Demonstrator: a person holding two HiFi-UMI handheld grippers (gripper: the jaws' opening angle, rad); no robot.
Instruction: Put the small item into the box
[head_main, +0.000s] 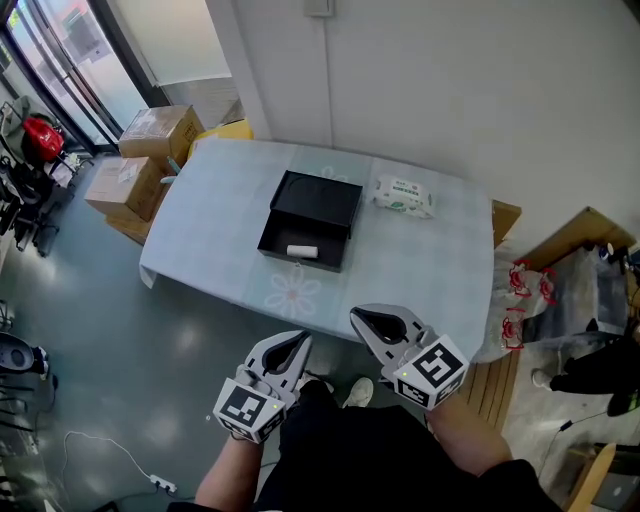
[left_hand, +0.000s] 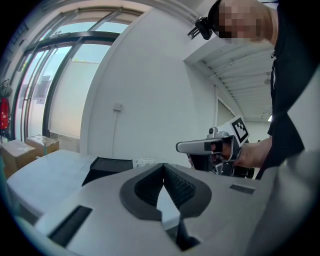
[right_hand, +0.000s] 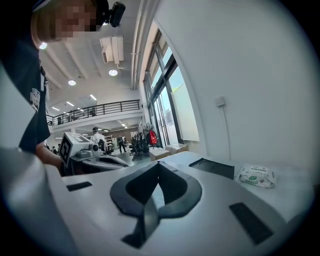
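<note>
A long surface (head_main: 430, 260) draped in pale blue cloth fills the middle of the head view. At its centre sits an open, shallow black rectangular box (head_main: 312, 198). At 6 o'clock, short of the surface, hover the left hand-held gripper (head_main: 302, 338) and right hand-held gripper (head_main: 360, 317), each pressed together on nothing. A white-and-green soft wipes pack (head_main: 403, 195) lies at the box's 2 o'clock. The small white oblong item (head_main: 302, 251) appears to lie inside the box, by its 6 o'clock wall. It looks light and apt to roll, so it is best pinched across its narrow middle.
</note>
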